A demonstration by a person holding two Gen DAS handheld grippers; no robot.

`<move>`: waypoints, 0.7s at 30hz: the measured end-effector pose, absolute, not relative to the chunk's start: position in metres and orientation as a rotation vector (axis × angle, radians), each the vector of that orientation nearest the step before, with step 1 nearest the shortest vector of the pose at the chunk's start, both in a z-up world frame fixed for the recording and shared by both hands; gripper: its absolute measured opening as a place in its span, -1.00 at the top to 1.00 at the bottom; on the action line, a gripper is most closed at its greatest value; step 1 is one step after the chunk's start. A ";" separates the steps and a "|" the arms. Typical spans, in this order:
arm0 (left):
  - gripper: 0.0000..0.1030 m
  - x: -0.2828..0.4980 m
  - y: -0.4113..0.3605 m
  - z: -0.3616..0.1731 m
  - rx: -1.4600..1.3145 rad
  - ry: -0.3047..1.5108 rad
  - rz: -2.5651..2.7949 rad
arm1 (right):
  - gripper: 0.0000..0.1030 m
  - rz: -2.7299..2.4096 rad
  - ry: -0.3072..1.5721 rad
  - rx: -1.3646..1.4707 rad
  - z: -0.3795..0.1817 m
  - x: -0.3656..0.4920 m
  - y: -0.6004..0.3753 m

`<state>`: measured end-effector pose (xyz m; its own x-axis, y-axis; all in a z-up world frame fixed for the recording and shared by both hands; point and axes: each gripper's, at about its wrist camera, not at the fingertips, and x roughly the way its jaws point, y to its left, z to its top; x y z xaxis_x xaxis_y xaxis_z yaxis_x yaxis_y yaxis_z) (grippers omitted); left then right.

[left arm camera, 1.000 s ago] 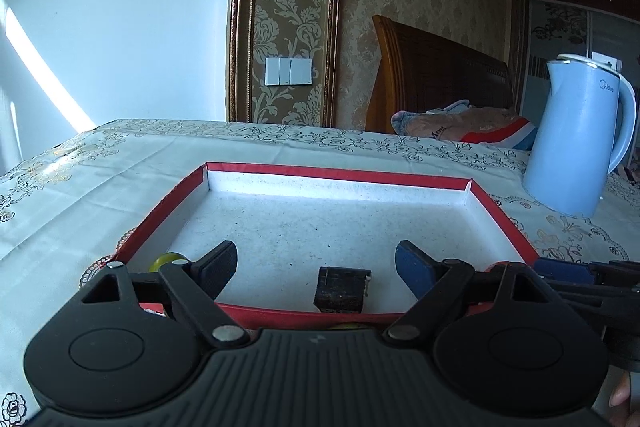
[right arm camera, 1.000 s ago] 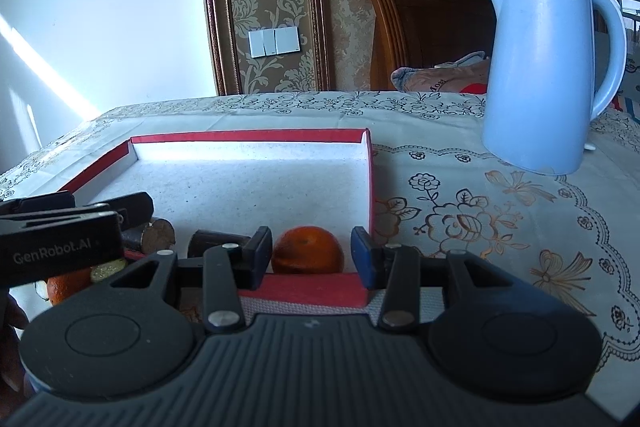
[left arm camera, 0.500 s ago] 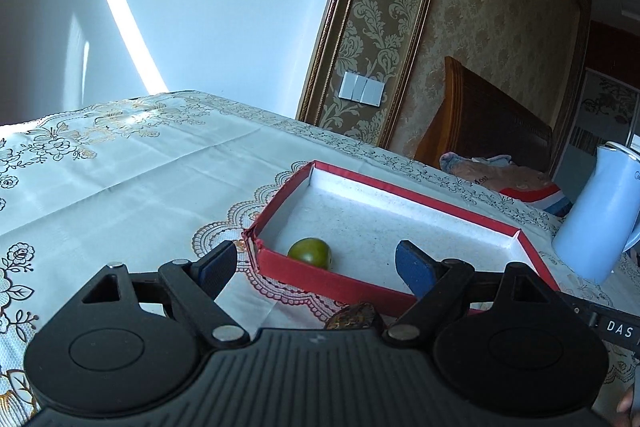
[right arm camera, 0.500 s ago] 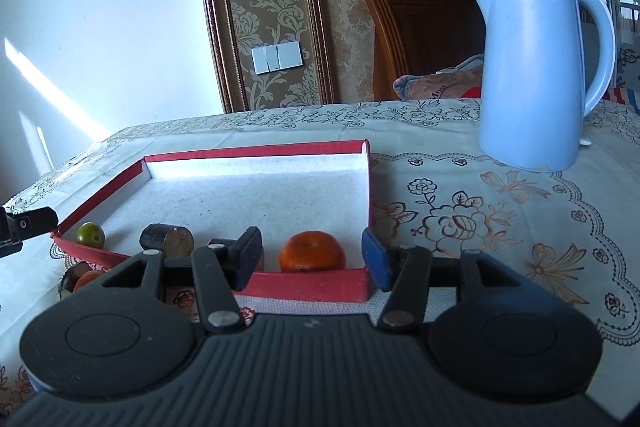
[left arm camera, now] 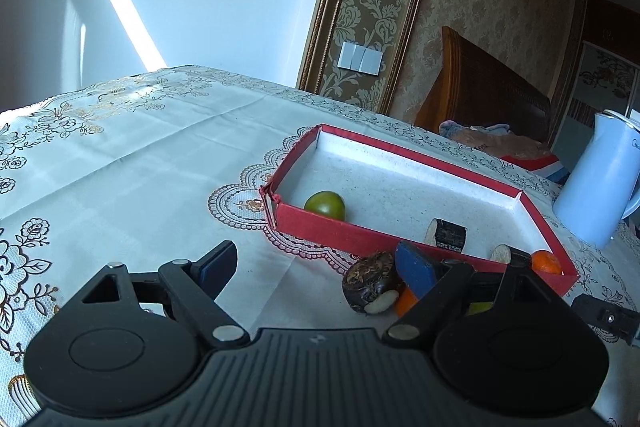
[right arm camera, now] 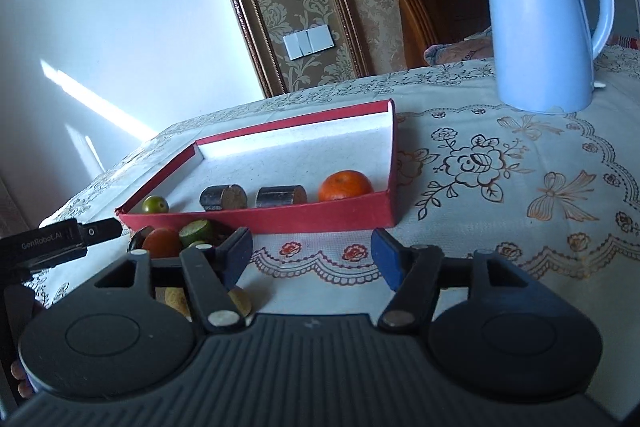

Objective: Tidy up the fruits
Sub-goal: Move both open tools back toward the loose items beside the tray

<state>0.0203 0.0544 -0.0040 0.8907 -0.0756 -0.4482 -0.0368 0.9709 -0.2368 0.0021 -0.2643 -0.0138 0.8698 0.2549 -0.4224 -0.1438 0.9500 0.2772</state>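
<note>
A red tray (left arm camera: 328,227) (right arm camera: 280,221) with a white floor holds a green fruit (left arm camera: 325,205) (right arm camera: 155,204), two dark cut cylinders (right arm camera: 222,197) (right arm camera: 281,195) (left arm camera: 446,233) and an orange (right arm camera: 345,185) (left arm camera: 545,262). In front of the tray lie loose fruits: a dark brown round one (left arm camera: 370,282), an orange one (right arm camera: 162,242) and a green cut piece (right arm camera: 196,233). My left gripper (left arm camera: 316,267) is open and empty, above the cloth in front of the tray's left corner. My right gripper (right arm camera: 312,259) is open and empty, in front of the tray's near wall.
A light blue kettle (right arm camera: 548,15) (left arm camera: 600,183) stands on the embroidered tablecloth (left arm camera: 120,155) to the right of the tray. A wooden chair back (left arm camera: 488,91) is behind the table. Pale round pieces (right arm camera: 240,301) lie under my right gripper's left finger.
My left gripper has pulled back and swung left, away from the tray. My right gripper has risen and tilted, backing off from the orange in the tray.
</note>
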 end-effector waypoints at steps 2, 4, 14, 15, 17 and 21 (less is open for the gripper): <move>-0.68 0.022 0.059 -0.005 -0.271 0.485 -0.005 | -0.24 0.255 0.479 0.200 -0.014 -0.004 -0.255; -0.68 0.025 0.062 -0.006 -0.295 0.495 0.007 | -0.24 0.294 0.487 0.169 -0.014 -0.011 -0.247; -0.68 0.030 0.066 -0.009 -0.312 0.526 0.014 | -0.05 0.341 0.541 0.003 -0.014 -0.017 -0.216; -0.68 0.030 0.066 -0.010 -0.312 0.527 0.015 | -0.05 0.338 0.555 -0.030 -0.015 -0.016 -0.211; -0.68 0.031 0.067 -0.009 -0.312 0.530 0.015 | -0.05 0.326 0.574 -0.085 -0.016 -0.013 -0.202; -0.68 0.031 0.067 -0.010 -0.313 0.533 0.014 | 0.23 0.322 0.601 -0.110 -0.018 -0.005 -0.193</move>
